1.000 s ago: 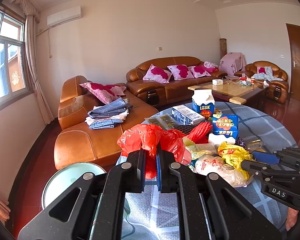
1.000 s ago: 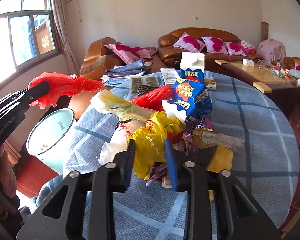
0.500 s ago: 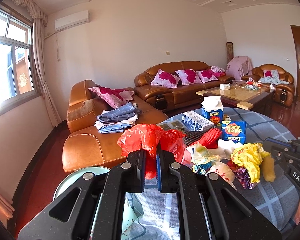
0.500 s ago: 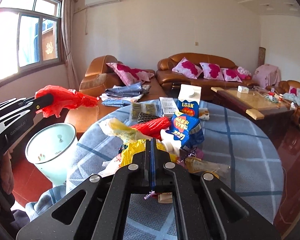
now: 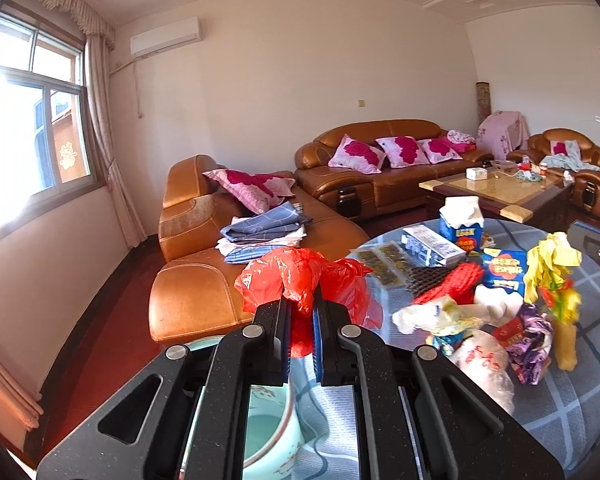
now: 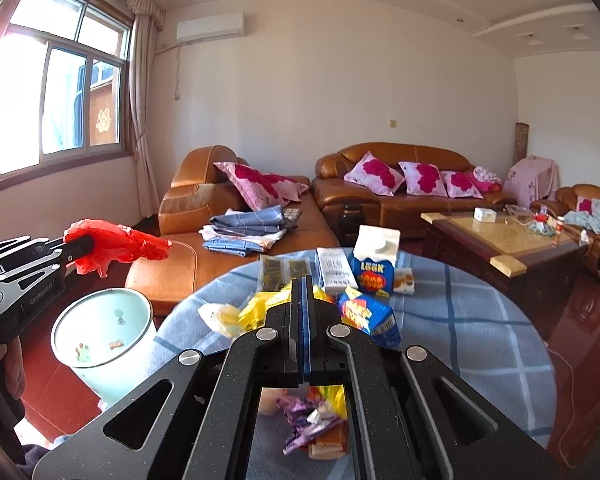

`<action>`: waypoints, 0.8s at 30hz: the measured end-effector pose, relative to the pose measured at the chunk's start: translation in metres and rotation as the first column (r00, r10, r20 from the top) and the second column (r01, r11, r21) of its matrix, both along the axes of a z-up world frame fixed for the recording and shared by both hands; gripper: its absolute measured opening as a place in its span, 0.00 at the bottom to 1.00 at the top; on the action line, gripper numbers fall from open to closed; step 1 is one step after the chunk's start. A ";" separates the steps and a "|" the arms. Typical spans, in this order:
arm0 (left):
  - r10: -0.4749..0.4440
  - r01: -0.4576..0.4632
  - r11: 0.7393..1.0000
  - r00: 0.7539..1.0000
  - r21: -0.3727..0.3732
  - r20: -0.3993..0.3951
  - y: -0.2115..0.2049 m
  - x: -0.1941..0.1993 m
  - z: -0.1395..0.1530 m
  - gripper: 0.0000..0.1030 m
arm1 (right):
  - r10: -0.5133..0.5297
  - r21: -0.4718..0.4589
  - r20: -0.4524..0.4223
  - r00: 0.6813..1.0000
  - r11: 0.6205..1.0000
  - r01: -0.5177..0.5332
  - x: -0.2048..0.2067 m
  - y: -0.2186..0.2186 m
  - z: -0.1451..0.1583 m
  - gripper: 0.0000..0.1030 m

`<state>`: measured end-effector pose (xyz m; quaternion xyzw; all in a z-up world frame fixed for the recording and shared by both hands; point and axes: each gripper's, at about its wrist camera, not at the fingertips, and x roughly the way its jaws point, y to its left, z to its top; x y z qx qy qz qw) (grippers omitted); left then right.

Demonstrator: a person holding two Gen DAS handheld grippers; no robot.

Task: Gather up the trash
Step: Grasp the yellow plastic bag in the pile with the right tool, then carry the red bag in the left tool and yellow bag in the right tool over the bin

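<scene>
My left gripper [image 5: 301, 308] is shut on a crumpled red plastic bag [image 5: 300, 276]. In the right wrist view that gripper [image 6: 76, 246] holds the red bag [image 6: 116, 246] in the air above and just left of a pale green bin [image 6: 104, 336]. My right gripper [image 6: 303, 292] is shut on a yellow wrapper [image 6: 260, 308], which bulges out beside its fingers. In the left wrist view the yellow wrapper [image 5: 552, 264] hangs clear above the trash pile on the round table [image 5: 580, 400].
On the plaid tablecloth [image 6: 460, 320] lie a milk carton [image 6: 374, 260], a blue snack bag [image 6: 366, 312], a red mesh [image 5: 452, 284], a white wrapper [image 5: 480, 364] and a purple wrapper [image 5: 528, 344]. Brown sofas [image 6: 204, 200] and a coffee table [image 6: 500, 240] stand behind.
The right gripper's jaws closed on the yellow wrapper and raised it off the pile. The left gripper rose a little, still holding the red bag.
</scene>
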<state>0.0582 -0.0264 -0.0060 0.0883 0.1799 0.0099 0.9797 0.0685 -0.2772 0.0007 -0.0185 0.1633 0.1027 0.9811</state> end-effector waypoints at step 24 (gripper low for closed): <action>0.244 -0.241 0.961 0.970 0.137 -0.006 0.083 0.016 0.007 0.07 | 0.222 -0.011 0.034 0.975 0.975 -0.222 0.060 0.097 0.020 0.00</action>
